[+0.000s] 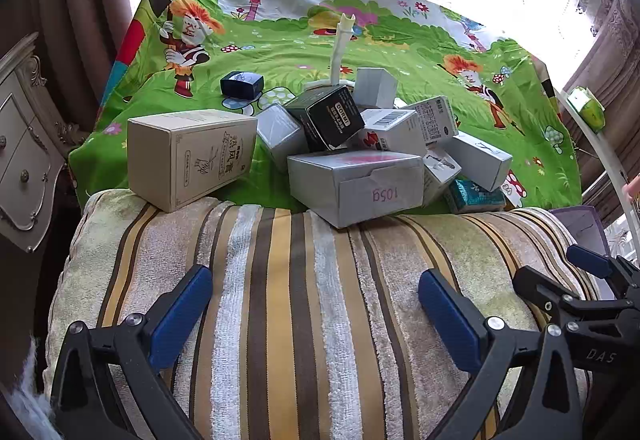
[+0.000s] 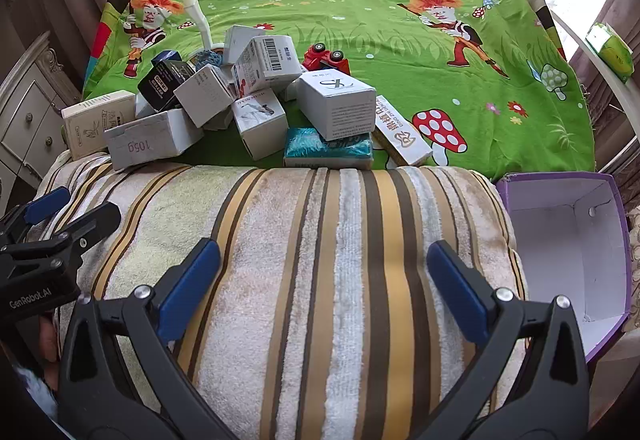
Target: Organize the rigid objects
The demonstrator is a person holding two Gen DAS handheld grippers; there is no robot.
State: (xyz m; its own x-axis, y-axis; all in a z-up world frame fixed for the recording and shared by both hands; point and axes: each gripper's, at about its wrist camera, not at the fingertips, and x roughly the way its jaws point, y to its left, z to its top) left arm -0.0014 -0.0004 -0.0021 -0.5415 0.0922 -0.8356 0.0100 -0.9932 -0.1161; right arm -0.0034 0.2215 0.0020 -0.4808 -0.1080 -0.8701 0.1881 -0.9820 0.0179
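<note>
Cartoon-print sheet (image 2: pixel 400 40): green, covers the far surface from 9 to 3 o'clock; its right half is bare, the widest room for sorting.

Striped towel (image 2: pixel 320 240): rolled cushion along the near edge, 6 o'clock. Both tools hang above it.

Purple storage box (image 2: pixel 608 240): open, white inside, nothing seen in it, at 3 to 4 o'clock in the right wrist view. Likely destination.

Pile of cartons (image 1: pixel 360 144): the task's objects, heaped at 11 to 12 o'clock just past the towel, many leaning on each other.
- beige carton (image 1: pixel 188 156), upright, at the pile's 9 o'clock, partly on the towel;
- grey carton marked 105g (image 1: pixel 356 184), overhanging the towel's far edge;
- white carton (image 2: pixel 336 104), resting on a teal packet (image 2: pixel 328 150);
- black carton (image 1: pixel 328 116), tilted atop others.

Left gripper (image 1: pixel 316 312): jaws spread fully, nothing between them.

Right gripper (image 2: pixel 324 288): the same, holding nothing.

Handling note: judged best to take outer, free-standing cartons first (beige, 105g), squeezing flat opposite faces; pulling from the leaning centre risks a collapse. Bed edge and purple box crowd 3 o'clock.
</note>
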